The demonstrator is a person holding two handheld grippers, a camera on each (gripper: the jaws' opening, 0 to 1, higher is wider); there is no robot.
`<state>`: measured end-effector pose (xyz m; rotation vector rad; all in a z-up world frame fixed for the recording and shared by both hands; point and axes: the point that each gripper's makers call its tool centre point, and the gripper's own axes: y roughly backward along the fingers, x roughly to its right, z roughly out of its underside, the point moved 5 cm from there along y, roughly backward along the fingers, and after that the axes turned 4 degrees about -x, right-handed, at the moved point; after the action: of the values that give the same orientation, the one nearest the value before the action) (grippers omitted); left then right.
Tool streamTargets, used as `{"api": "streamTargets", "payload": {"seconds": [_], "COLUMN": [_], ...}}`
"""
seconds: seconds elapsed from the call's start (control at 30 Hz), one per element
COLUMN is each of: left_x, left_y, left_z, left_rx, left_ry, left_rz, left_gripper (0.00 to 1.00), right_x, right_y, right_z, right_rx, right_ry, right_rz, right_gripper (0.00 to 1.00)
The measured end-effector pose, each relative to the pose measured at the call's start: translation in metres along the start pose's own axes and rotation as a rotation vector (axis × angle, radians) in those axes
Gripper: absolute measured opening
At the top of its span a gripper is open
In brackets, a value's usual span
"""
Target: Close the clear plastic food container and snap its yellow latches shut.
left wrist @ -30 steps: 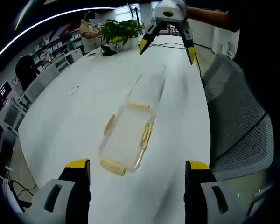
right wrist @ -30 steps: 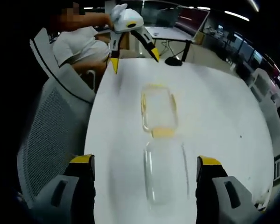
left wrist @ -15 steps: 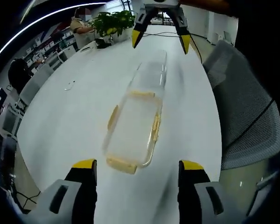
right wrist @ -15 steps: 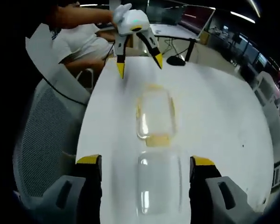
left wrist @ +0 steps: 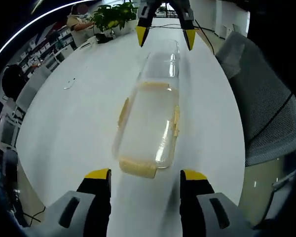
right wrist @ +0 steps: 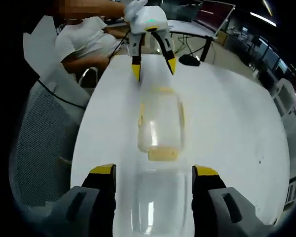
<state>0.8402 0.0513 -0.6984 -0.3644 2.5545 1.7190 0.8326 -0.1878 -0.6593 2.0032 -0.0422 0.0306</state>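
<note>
One clear container [left wrist: 149, 126] lies open on the white table [left wrist: 79, 123], its lid [left wrist: 162, 61] folded out flat.

We count four yellow latches around the tub; one end latch [left wrist: 137, 168] sits just ahead of the left gripper [left wrist: 144, 177], whose jaws stand wide apart, holding nothing. The right gripper [right wrist: 153, 172] is likewise spread and empty, with the lid between its tips. The lid's edges blur against the table. We see one grey chair [right wrist: 42, 143].
</note>
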Motion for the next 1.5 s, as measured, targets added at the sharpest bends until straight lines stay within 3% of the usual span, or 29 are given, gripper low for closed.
{"api": "streamTargets", "payload": {"seconds": [0.27, 0.8, 1.5], "left_x": [-0.008, -0.020, -0.025], "left_y": [-0.006, -0.027, -0.046], "left_z": [0.001, -0.002, 0.008], "left_rx": [-0.011, -0.095, -0.144], "left_ry": [-0.026, -0.123, -0.175], "left_rz": [0.013, 0.066, 0.139], "left_gripper": [0.44, 0.40, 0.39], "right_x": [0.009, 0.016, 0.020], "right_y": [-0.015, -0.046, -0.087], "right_z": [-0.002, -0.004, -0.010], "right_rx": [-0.059, -0.179, -0.272], "right_ry": [0.000, 0.057, 0.091], "right_rz": [-0.001, -0.016, -0.041], "right_gripper": [0.54, 0.50, 0.46]}}
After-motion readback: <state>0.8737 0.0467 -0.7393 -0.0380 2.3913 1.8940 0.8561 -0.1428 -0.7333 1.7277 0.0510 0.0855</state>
